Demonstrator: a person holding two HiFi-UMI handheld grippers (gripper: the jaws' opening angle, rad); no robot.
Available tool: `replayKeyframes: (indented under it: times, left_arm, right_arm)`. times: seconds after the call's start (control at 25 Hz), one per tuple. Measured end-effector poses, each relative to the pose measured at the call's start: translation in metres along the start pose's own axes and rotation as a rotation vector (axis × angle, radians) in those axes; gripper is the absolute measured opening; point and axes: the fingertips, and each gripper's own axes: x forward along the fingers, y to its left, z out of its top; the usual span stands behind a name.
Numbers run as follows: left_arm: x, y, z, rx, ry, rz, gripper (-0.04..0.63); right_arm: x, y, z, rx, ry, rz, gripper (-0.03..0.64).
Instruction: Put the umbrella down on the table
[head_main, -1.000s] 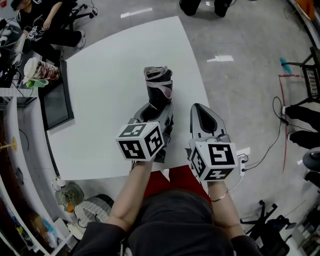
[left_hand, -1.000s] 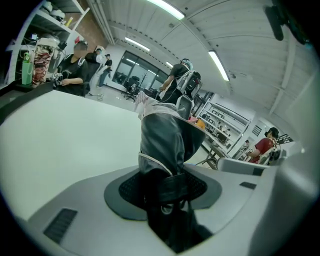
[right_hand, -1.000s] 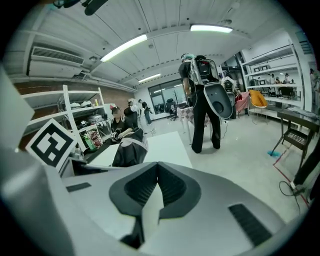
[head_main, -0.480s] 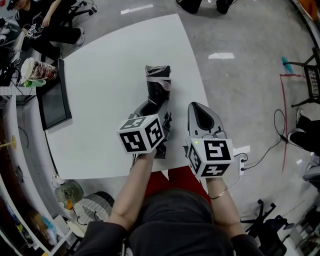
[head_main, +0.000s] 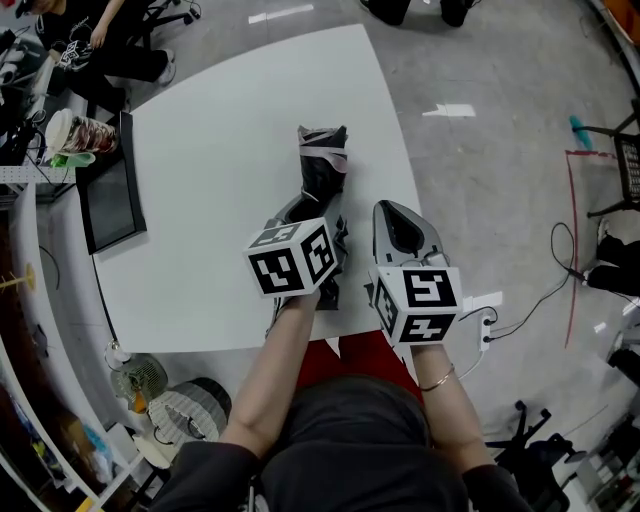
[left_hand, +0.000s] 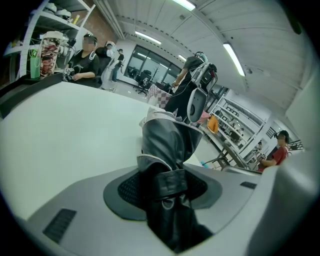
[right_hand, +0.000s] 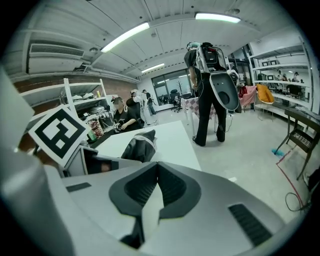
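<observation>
One folded umbrella, two grippers, one white table.

Near the person, the left gripper (left_hand: 166, 187) has its jaws partly apart, pinching the near end of the black umbrella (head_main: 322, 172). The right gripper (right_hand: 156, 169) beside it has its jaws pressed together on nothing. The umbrella's long side runs away from the person, low over the table (head_main: 215, 150), tip far.

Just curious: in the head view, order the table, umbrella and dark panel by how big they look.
1. table
2 and 3. dark panel and umbrella: too alike to rank; the umbrella is partly hidden.
</observation>
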Motion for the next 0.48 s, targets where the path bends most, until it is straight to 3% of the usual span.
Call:
replayKeyframes:
  times: [0.48]
  left_arm:
    - [0.0070,0.0008,0.0018,0.051,-0.004,0.037,0.209]
  right_arm:
    - [0.0009,0.0019,-0.0020,0.000,0.013,-0.016,0.018]
